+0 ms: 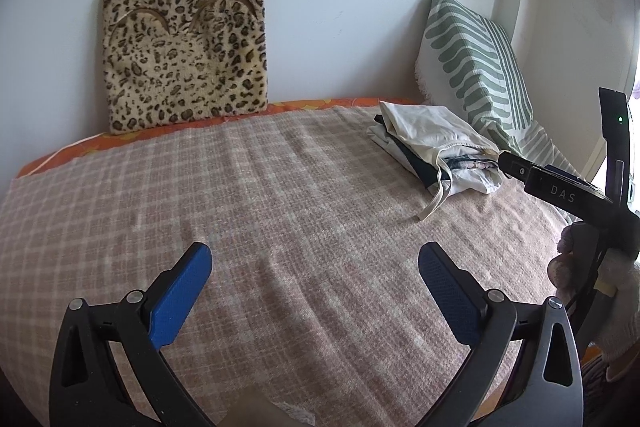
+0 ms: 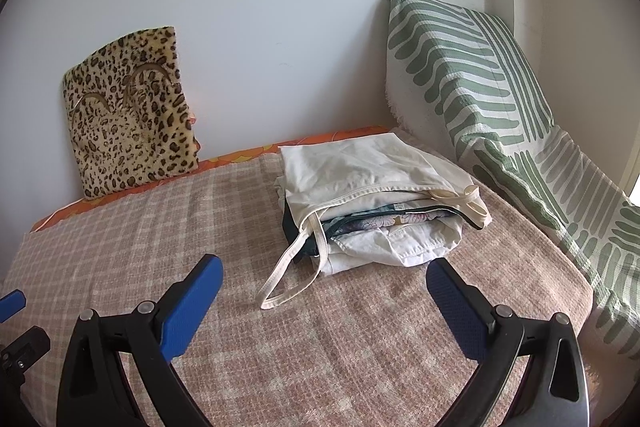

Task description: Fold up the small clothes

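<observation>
A cream tote bag (image 2: 360,167) lies on the checked blanket (image 2: 160,211) at the far right of the bed, its mouth toward me. Folded small clothes (image 2: 384,223), white and floral, show inside the mouth. One strap (image 2: 280,279) trails onto the blanket. My right gripper (image 2: 324,267) is open and empty, just in front of the bag's mouth, above the blanket. In the left wrist view the bag (image 1: 432,143) lies far right. My left gripper (image 1: 314,259) is open and empty over bare blanket (image 1: 240,195), well left of the bag. The right gripper's body (image 1: 560,191) shows beside the bag.
A leopard-print cushion (image 1: 184,47) leans on the back wall (image 1: 340,7). A green-and-white striped pillow (image 2: 480,75) runs along the right side beside the bag. An orange sheet edge (image 1: 304,105) shows behind the blanket.
</observation>
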